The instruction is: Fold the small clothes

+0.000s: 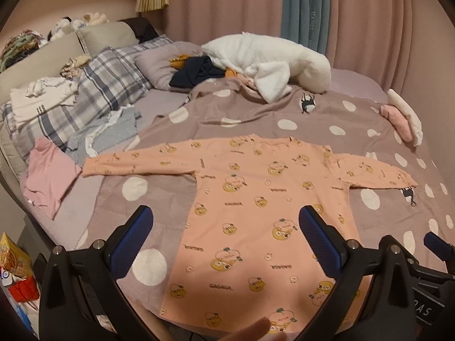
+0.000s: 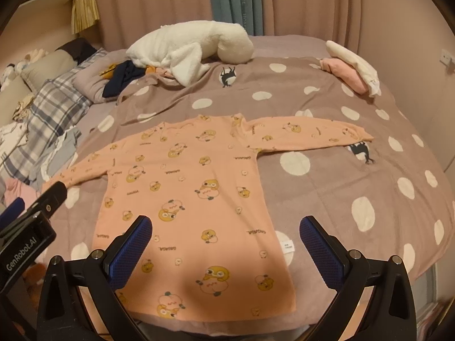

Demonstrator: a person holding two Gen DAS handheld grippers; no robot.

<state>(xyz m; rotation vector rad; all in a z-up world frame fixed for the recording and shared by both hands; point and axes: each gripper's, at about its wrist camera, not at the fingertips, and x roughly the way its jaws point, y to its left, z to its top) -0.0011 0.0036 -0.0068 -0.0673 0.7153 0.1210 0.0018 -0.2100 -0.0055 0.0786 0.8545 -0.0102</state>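
Your peach long-sleeved top [image 1: 256, 213] lies spread flat in the middle of both frames, on the polka-dot blanket [image 1: 159, 193] that covers the bed. The neckline points toward the top of the frame and the hem sits at the bottom edge, nearest you. Both sleeves are stretched out sideways: in the left wrist view one sleeve [image 1: 136, 163] reaches toward the centre left and the other sleeve [image 1: 372, 173] toward the centre right.

Your left tongs [image 1: 226, 221] are spread wide and hold nothing; they hover over the lower part of the top, near its left edge. Your right tongs [image 2: 226, 228] are likewise wide apart and empty, over the lower right part of the garment, with a small white care label [image 2: 286, 245] showing at that side edge.

To judge by this, the laying-out is done and the folding itself has not begun, since no part of the top is doubled over yet. The next move probably calls for you to take one sleeve near its cuff, or the side edge of the body, and carry it across toward the middle. Pinch only the top's fabric and not the blanket beneath it, as both are soft and lie touching. The pile of other clothes [image 1: 199, 69] near the upper centre of the frame is well apart and out of your way.
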